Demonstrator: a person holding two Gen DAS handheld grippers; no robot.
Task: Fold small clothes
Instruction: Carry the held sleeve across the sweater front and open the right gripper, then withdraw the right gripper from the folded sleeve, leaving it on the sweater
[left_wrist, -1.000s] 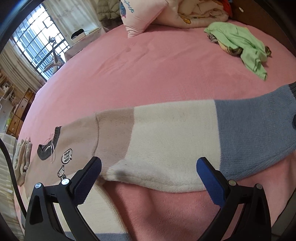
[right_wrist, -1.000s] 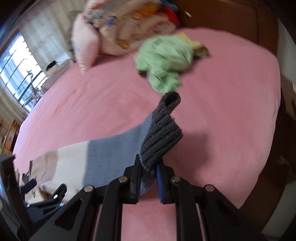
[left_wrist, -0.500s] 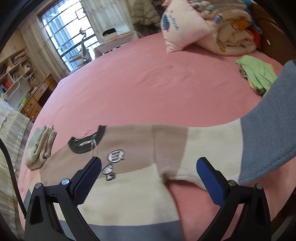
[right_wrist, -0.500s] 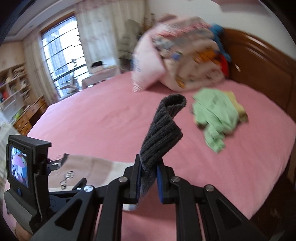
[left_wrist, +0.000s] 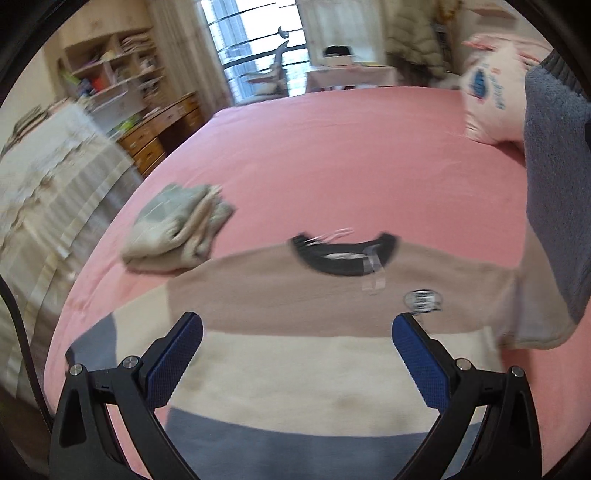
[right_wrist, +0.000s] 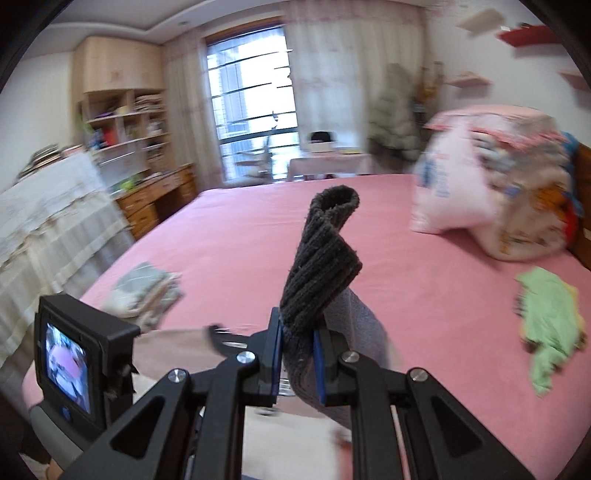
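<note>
A striped knit sweater (left_wrist: 295, 299), tan, cream and blue with a dark collar, lies flat on the pink bed (left_wrist: 332, 155). My left gripper (left_wrist: 295, 354) is open and empty, hovering over the sweater's chest. My right gripper (right_wrist: 298, 354) is shut on the sweater's dark grey ribbed sleeve cuff (right_wrist: 321, 266) and holds it lifted. The raised blue sleeve (left_wrist: 554, 184) hangs at the right of the left wrist view. The left gripper's body with its small screen (right_wrist: 70, 369) shows at the lower left of the right wrist view.
A folded beige garment (left_wrist: 177, 229) lies left of the sweater. A green garment (right_wrist: 546, 325) lies at the bed's right. Pillows and bedding (right_wrist: 491, 184) are piled at the far right. Drawers and shelves (right_wrist: 147, 177) stand beyond the bed's left edge.
My right gripper has carried the sleeve cuff up and leftward over the sweater. My left gripper has swung left, from the sleeve to the sweater's chest and collar.
</note>
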